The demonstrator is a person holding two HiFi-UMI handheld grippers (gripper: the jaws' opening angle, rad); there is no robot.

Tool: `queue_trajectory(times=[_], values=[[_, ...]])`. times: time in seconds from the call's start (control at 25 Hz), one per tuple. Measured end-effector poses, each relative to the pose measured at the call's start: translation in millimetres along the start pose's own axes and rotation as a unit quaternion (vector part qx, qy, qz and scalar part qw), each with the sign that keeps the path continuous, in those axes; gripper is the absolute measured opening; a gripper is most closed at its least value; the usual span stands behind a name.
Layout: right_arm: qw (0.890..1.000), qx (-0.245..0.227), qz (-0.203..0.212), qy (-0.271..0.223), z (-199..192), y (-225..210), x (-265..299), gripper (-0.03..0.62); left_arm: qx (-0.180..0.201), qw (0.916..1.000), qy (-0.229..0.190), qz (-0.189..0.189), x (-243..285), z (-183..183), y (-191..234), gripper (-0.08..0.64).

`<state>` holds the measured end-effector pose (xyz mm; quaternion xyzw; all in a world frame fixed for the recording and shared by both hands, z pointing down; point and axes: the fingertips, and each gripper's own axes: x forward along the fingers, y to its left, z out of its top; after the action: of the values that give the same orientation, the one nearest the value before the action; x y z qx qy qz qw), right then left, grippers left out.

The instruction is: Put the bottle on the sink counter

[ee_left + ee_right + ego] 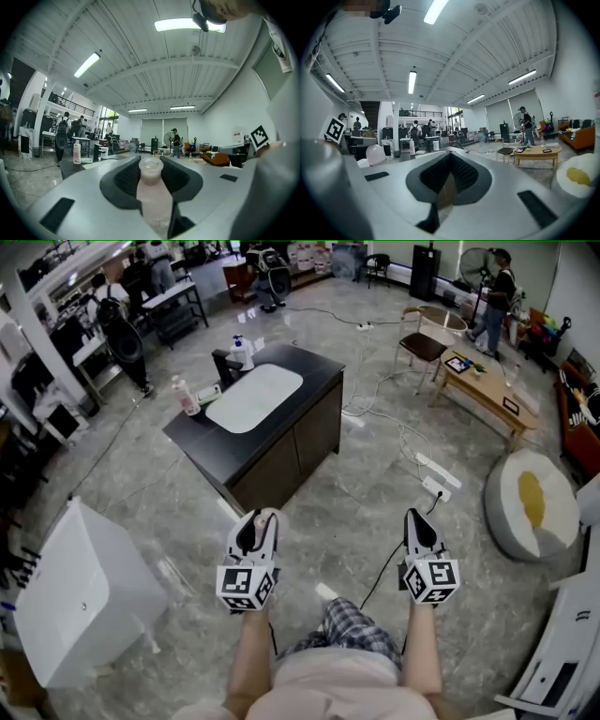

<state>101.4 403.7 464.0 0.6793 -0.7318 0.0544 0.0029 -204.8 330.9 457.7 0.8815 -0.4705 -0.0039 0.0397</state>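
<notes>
We hold the bottle [152, 187] clamped in our left gripper [257, 519], the right gripper [419, 521] pinched together and empty, and with the sink counter [314, 371] far ahead, that smooth bottle may slip on the way.

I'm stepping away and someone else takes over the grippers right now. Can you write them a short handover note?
Left gripper: shut on the bottle, a pale pink one.
Right gripper: shut, nothing in it.
Sink counter: ahead across the floor, slightly to the left, not yet reached.
Done: bottle is in hand.
Left: walk to the counter, set the bottle on its dark top beside the basin, open the fingers.
</notes>
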Motion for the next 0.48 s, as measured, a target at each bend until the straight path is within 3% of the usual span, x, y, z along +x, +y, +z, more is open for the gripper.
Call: queue_trajectory(times=[0.48], values=[[1.000,0.008,0.011,0.005,-8,-13,53,0.015,-0.002,1.0000,0.004,0.009,42,-6,22,0.144]])
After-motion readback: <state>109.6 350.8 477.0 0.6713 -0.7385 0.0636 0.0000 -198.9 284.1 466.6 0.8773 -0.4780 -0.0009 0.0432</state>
